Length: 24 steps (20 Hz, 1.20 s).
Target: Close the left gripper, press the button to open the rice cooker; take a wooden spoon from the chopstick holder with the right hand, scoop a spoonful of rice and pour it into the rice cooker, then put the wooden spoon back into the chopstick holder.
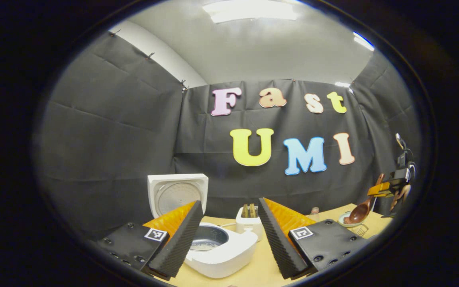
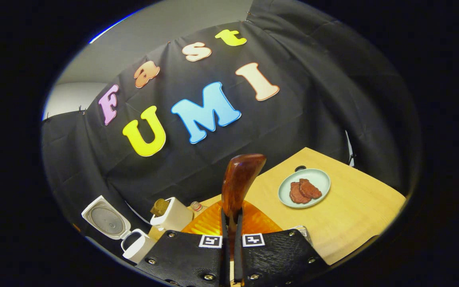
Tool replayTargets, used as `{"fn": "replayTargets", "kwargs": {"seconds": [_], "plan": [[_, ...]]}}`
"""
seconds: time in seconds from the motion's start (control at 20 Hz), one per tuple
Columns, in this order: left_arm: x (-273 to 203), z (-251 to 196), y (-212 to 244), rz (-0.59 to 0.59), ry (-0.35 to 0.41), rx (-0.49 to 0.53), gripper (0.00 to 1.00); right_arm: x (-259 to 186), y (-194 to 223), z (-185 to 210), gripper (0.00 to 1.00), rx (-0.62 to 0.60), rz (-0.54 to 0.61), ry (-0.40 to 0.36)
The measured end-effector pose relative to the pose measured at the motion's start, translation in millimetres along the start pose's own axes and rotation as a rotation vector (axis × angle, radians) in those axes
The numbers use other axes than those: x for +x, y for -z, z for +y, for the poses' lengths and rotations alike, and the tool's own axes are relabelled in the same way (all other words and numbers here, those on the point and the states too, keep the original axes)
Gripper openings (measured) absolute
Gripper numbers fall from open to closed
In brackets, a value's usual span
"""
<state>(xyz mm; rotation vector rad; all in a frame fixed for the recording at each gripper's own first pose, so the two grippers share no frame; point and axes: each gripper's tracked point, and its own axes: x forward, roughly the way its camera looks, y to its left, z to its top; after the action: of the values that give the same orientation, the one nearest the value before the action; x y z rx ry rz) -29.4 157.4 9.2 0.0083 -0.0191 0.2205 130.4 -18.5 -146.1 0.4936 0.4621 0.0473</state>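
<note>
Left gripper (image 1: 229,235) hangs low over the desk (image 1: 261,267), fingers spread wide apart with nothing between them. Through the gap sits the rice cooker (image 1: 221,251): a white, rounded body, lid (image 1: 177,193) swung up and standing open behind it, pale disc visible on the lid's underside, grey inner pot (image 1: 209,238) exposed with a light patch at its bottom. Just behind the cooker stands the white chopstick holder (image 1: 248,223), box-shaped, with brown utensil ends poking out of its top. Far right in the left gripper view, the other gripper carries the wooden spoon (image 1: 360,213), its dark reddish-brown glossy bowl tilted down over a small pale dish at the desk's edge. In the right gripper view, the right gripper (image 2: 231,239) has its fingers pressed together on the spoon's handle; the spoon (image 2: 239,181) rises straight ahead, polished amber-brown with darker grain. Whether the bowl holds rice cannot be told. Lower left there, the rice cooker (image 2: 136,247) with raised lid and the chopstick holder (image 2: 173,217) stand side by side. Farther right on the desk (image 2: 357,215), well apart, a pale green plate (image 2: 323,179) bears reddish-brown slices (image 2: 303,190).
</note>
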Motion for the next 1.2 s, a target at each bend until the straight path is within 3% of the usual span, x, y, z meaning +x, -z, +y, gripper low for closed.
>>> {"fn": "replayTargets", "kwargs": {"seconds": [0.25, 0.55, 0.8, 0.9, 0.95, 1.0, 1.05, 1.1, 1.2], "plan": [[-2, -23, 2, 0.018, 0.013, 0.04, 0.98, 7, 15, -54, 0.04, -0.016, 0.012, 0.082], [-13, -33, -4, 0.029, -0.001, 0.092, 0.98, 19, 45, -91, 0.05, -0.029, 0.057, 0.149], [-18, -36, -8, 0.024, -0.016, 0.102, 0.98, 20, 70, -93, 0.1, 0.029, 0.117, 0.12], [-17, -35, -9, 0.022, -0.021, 0.097, 0.97, 17, 68, -96, 0.17, 0.022, 0.112, 0.12], [-15, -34, -9, 0.022, -0.024, 0.094, 0.96, 15, 65, -99, 0.33, 0.001, 0.103, 0.132], [-14, -33, -9, 0.023, -0.028, 0.092, 0.94, 11, 62, -102, 0.37, -0.024, 0.091, 0.146], [-13, -31, -7, 0.024, -0.032, 0.092, 0.96, 8, 60, -102, 0.54, -0.048, 0.083, 0.152], [-11, -30, -7, 0.026, -0.035, 0.089, 0.98, 3, 55, -105, 0.59, -0.073, 0.065, 0.17], [-6, -28, -5, 0.031, -0.035, 0.076, 0.98, -11, 48, -102, 1.0, -0.128, 0.014, 0.203]]}}
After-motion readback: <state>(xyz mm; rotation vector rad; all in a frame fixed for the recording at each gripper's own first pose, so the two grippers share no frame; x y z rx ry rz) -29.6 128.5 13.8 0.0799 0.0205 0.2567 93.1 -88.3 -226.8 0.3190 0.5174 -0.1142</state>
